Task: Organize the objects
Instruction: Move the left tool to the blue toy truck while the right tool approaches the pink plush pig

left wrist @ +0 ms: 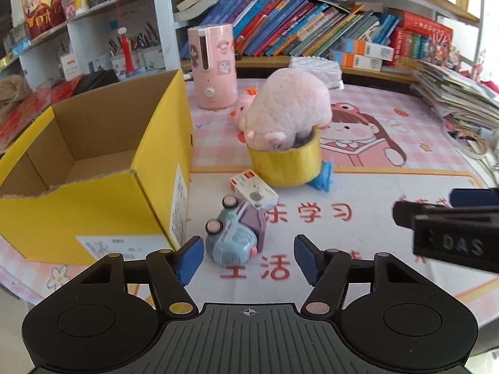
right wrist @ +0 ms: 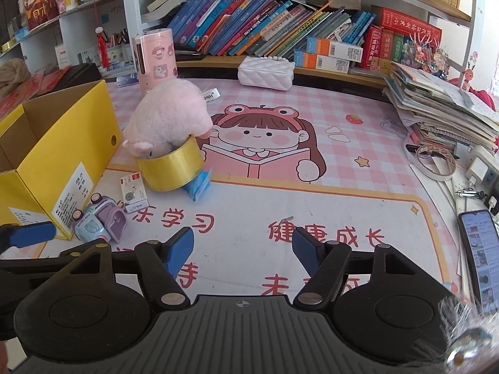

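Left wrist view: left gripper (left wrist: pixel 246 254) fingers apart around toy car (left wrist: pixel 232 240), untouched; right gripper (right wrist: pixel 243 247) fingers apart, empty.

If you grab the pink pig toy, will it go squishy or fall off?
The plush pig looks fuzzy and stuffed, so it would probably squash and feel light. It sits nose-down in the yellow tape roll, overhanging the rim, so a nudge may tip it out.

Plush pig (left wrist: pixel 288 106) snout buried inside yellow tape roll (left wrist: pixel 285 163). Blue packet (left wrist: pixel 322 177) mostly hidden behind roll. Smaller pink plush (left wrist: pixel 243 104) largely hidden behind pig. Phone (right wrist: pixel 478 254) cut off at picture edge. Box label (left wrist: pixel 104 247) print too blurred.
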